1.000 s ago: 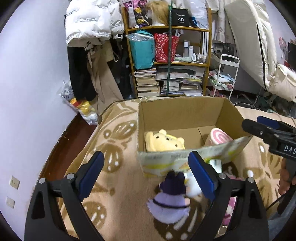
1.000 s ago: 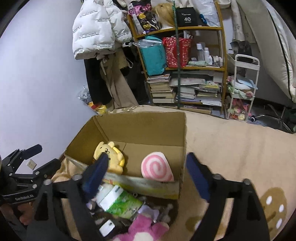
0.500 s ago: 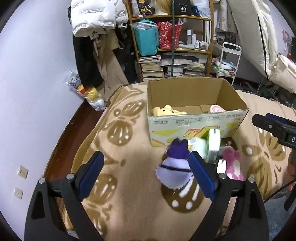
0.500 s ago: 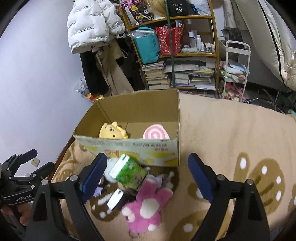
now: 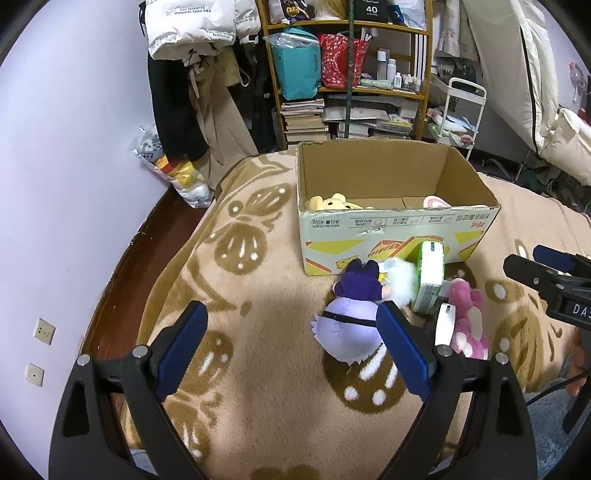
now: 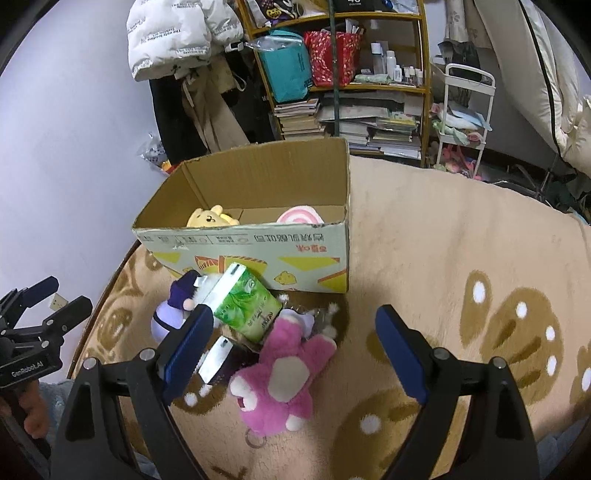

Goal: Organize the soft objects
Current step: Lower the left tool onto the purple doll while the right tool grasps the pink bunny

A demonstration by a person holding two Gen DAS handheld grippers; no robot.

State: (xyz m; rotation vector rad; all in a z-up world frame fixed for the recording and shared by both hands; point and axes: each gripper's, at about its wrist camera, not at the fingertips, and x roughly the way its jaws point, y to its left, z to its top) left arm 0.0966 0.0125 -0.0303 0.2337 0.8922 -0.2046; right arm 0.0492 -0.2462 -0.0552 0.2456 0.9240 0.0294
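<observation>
Spread across the whole foreground: beige blanket point(image 5: 280, 332) with brown leaf-and-dot pattern, under everything else.

Behind it, against the far wall: wooden shelf point(image 6: 369, 88) crammed with books, bags and bottles; white puffer jacket point(image 5: 192, 26) hung to its left.

On the blanket, upright and open-topped: cardboard box point(image 5: 391, 240) point(image 6: 258, 251), printed side toward the cameras. Inside, at the left end, yellow plush point(image 6: 210, 218); toward the right end, pink-and-white swirl plush point(image 6: 301, 216). Only the tops of both visible over the near wall.

Just in front of the box, a tight cluster of loose items:
- purple plush point(image 5: 351, 317) point(image 6: 173, 310), dark hat toward the box, pale lilac body toward the camera, hat touching or nearly touching the box wall;
- pink plush point(image 6: 284, 373) point(image 5: 467, 317), on its back, at the right end of the cluster, a metal ring at its lower end;
- green tissue pack point(image 6: 243, 301) point(image 5: 428, 280), tilted, leaning between the two plushes and against the box front;
- white fluffy item point(image 5: 397, 280) wedged between the purple plush and the tissue pack;
- small white-ended pack point(image 6: 216, 358) beside the pink plush.

Held above the blanket, left of the cluster: left hand-held gripper point(image 5: 291, 350), blue-padded fingers spread wide, nothing between them, right finger overlapping the purple plush in view.

Above the pink plush: right hand-held gripper point(image 6: 295, 350), fingers likewise spread wide and empty.
</observation>
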